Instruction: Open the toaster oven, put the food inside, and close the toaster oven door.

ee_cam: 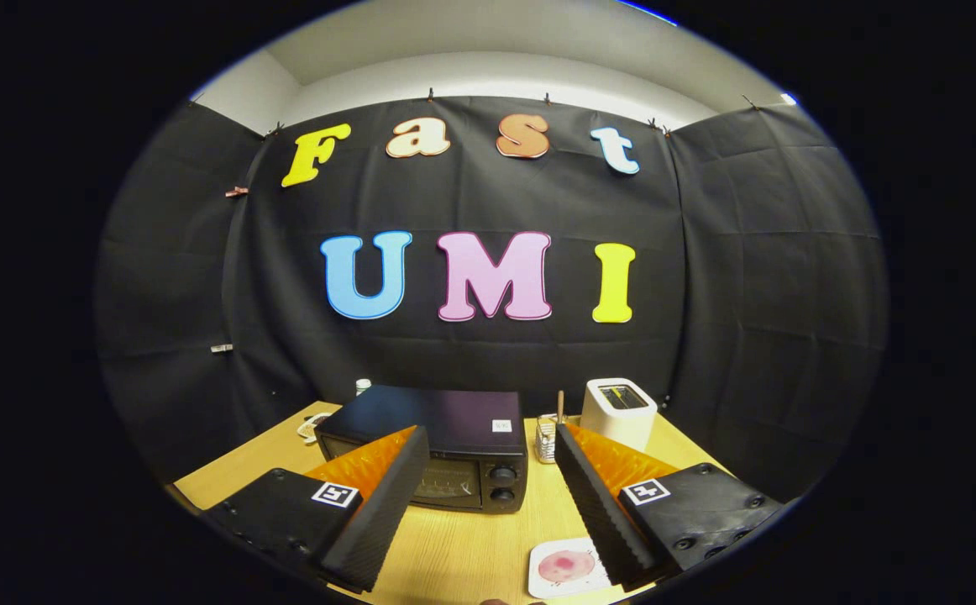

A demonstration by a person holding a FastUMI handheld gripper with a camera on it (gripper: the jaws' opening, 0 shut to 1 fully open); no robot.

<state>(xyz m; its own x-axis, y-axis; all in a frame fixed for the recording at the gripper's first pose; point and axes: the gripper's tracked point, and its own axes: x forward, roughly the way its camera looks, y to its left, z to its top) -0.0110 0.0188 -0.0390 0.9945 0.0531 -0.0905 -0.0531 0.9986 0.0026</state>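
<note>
Two ribbed fingers of tool (488,445) spread before boxy black toaster oven (438,441).

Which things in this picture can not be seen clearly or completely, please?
- Black toaster oven, gripper view: the left part of its glass door is hidden behind the left finger of the open gripper.
- White square plate with pink food: its right side is covered by the right finger.
- Small metal holder beside the white toaster: too small to tell its contents.
- Small white bottle behind the oven: mostly hidden.
</note>
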